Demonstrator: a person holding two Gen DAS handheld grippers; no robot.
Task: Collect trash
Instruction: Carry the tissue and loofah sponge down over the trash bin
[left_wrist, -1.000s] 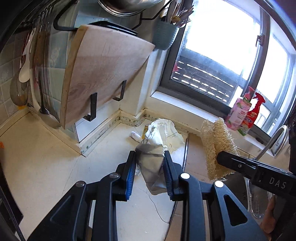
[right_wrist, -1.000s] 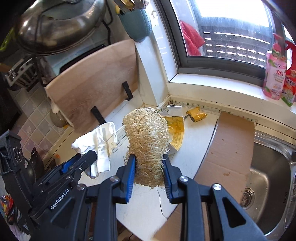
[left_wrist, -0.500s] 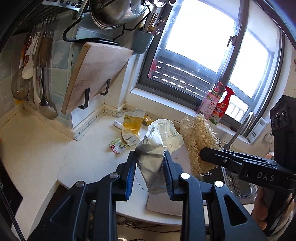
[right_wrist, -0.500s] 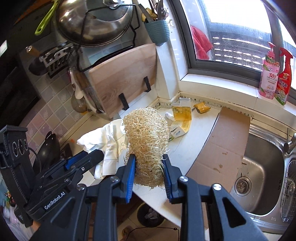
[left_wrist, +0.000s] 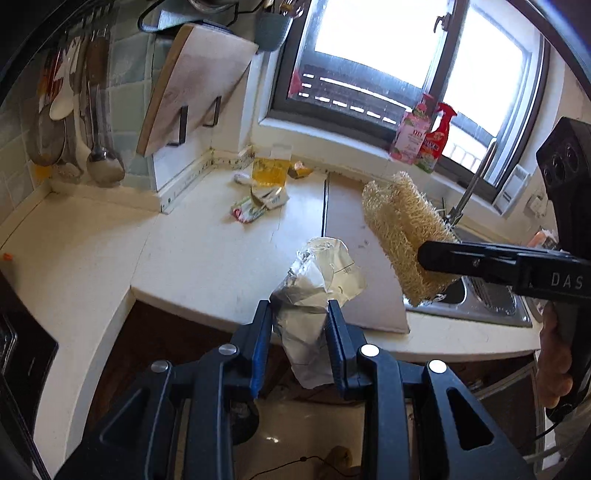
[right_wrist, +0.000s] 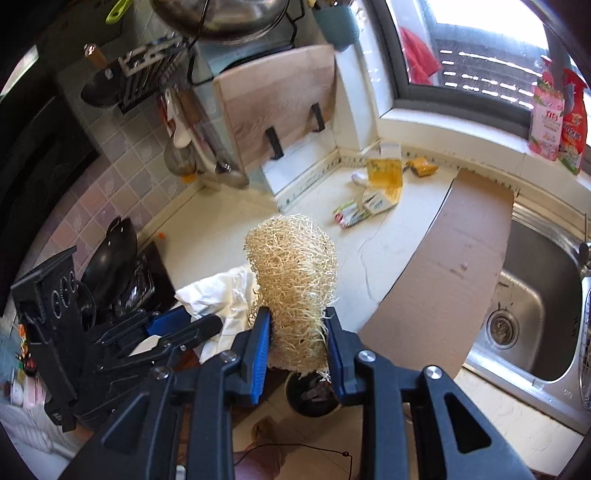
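Note:
My left gripper (left_wrist: 300, 339) is shut on a crumpled clear and white plastic bag (left_wrist: 314, 295), held in the air beyond the counter's front edge. My right gripper (right_wrist: 298, 343) is shut on a tan loofah sponge (right_wrist: 293, 280), also held off the counter; the loofah (left_wrist: 402, 232) shows at the right of the left wrist view. Below the loofah a dark round bin (right_wrist: 312, 395) stands on the floor. Several wrappers (right_wrist: 369, 203) and a yellow packet (right_wrist: 384, 171) lie near the counter's back corner. The plastic bag (right_wrist: 218, 295) appears left of the loofah.
A cardboard sheet (right_wrist: 454, 258) lies on the counter (left_wrist: 207, 251) beside the steel sink (right_wrist: 532, 302). A wooden cutting board (left_wrist: 199, 81) leans on the wall rack, with ladles (left_wrist: 99, 110) hanging left. Two spray bottles (left_wrist: 424, 136) stand on the windowsill. A black stove (right_wrist: 122, 266) is at left.
Both grippers have pulled back from the counter and sunk a little, each carrying its item. The counter's front edge and the floor have come into view.

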